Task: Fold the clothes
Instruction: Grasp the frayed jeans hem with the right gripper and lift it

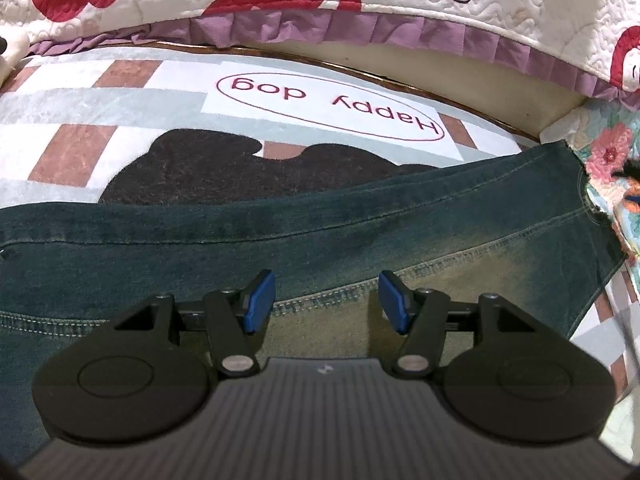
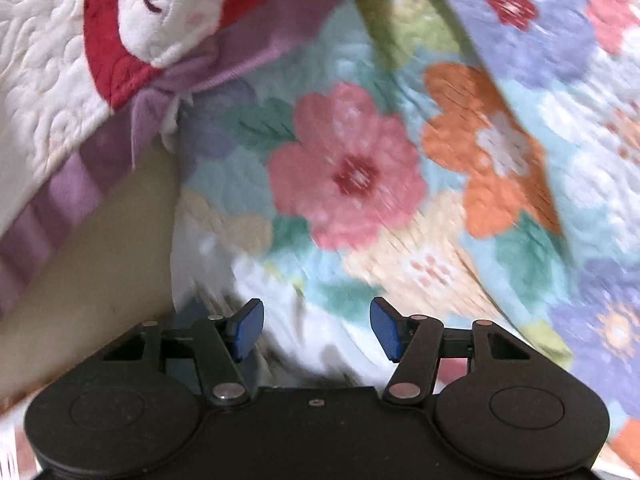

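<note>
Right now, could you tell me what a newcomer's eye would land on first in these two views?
In the left wrist view, dark jeans spread under the open left gripper, on a mat printed "Happy dog". In the blurred right wrist view, the open right gripper faces a flowered quilt.

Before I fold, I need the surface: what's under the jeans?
The jeans lie on a "Happy dog" mat, covering its dark silhouette's lower part; anything else beneath is hidden.
</note>
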A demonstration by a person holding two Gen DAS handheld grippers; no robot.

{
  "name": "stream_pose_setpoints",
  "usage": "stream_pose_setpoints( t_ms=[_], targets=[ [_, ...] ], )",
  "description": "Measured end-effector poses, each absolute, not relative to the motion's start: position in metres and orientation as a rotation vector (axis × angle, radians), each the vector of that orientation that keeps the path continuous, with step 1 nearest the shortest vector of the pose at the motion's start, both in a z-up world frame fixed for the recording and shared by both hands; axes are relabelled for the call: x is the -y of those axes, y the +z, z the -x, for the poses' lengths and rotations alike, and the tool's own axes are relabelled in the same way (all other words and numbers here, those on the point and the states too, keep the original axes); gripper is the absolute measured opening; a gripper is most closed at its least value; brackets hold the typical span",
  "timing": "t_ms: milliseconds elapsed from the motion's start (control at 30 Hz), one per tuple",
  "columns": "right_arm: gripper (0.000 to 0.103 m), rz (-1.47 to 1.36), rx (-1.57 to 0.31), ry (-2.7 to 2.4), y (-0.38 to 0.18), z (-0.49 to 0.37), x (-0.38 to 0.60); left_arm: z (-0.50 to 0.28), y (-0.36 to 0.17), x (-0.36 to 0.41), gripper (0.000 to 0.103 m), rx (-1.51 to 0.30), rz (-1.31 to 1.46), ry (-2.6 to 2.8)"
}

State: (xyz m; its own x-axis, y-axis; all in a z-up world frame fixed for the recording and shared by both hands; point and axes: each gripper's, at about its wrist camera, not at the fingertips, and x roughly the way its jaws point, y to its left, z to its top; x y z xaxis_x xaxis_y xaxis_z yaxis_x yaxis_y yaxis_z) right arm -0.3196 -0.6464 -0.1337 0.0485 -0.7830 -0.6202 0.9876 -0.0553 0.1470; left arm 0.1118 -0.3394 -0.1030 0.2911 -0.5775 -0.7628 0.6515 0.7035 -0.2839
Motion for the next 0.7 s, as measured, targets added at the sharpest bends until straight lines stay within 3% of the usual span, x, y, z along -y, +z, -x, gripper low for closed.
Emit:
stream_pose_setpoints(
  t_ms=[133,400,700],
  targets=[
    [0.065,-0.796,-0.369,-1.448,-0.15,0.369,0.597,-0.108,-0.102,0.341,0.059,-0.981,-0.096,-0.835],
    [0.065,-1.262,-0.061,-1.123,-0.192,0.426,0.519,-0.103,-0.103,0.344,0.059,-1.025,-0.036,-0.888],
    [0.066,-1.206,-0.008,-1.179,-0.19,0.389,0.556,-0.097,-0.107,0.348,0.059,-1.04,-0.021,-0.91]
  ],
)
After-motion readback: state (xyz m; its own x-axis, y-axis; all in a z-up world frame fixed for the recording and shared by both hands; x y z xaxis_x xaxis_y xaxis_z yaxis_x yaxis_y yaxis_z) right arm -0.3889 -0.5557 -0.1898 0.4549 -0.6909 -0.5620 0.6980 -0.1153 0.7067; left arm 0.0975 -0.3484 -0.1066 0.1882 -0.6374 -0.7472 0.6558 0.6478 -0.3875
